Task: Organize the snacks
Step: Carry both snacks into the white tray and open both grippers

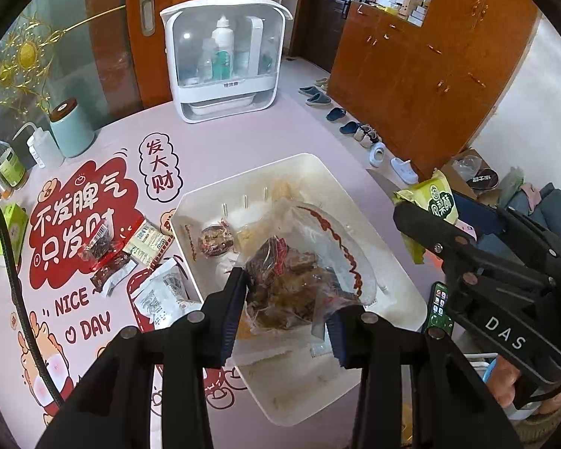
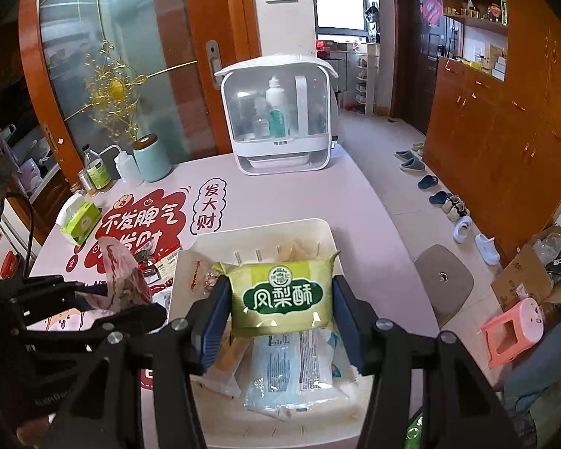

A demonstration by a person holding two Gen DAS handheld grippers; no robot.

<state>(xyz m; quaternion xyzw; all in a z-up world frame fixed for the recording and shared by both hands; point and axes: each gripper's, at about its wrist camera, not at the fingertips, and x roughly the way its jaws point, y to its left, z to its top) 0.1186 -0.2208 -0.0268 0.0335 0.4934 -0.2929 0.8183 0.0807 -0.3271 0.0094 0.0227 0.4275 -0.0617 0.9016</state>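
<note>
Over a white tray of wrapped snacks, the left gripper clenches a clear bag of brown snacks, the right gripper a green pineapple-cake packet; more snack packets lie beside the tray's left edge.

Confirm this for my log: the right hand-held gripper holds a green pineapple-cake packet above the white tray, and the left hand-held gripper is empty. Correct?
Not quite. The left hand-held gripper is not empty: the left wrist view shows it shut on a clear plastic bag of dark snacks. The rest holds: the right hand-held gripper grips the green pineapple-cake packet above the white tray.
</note>
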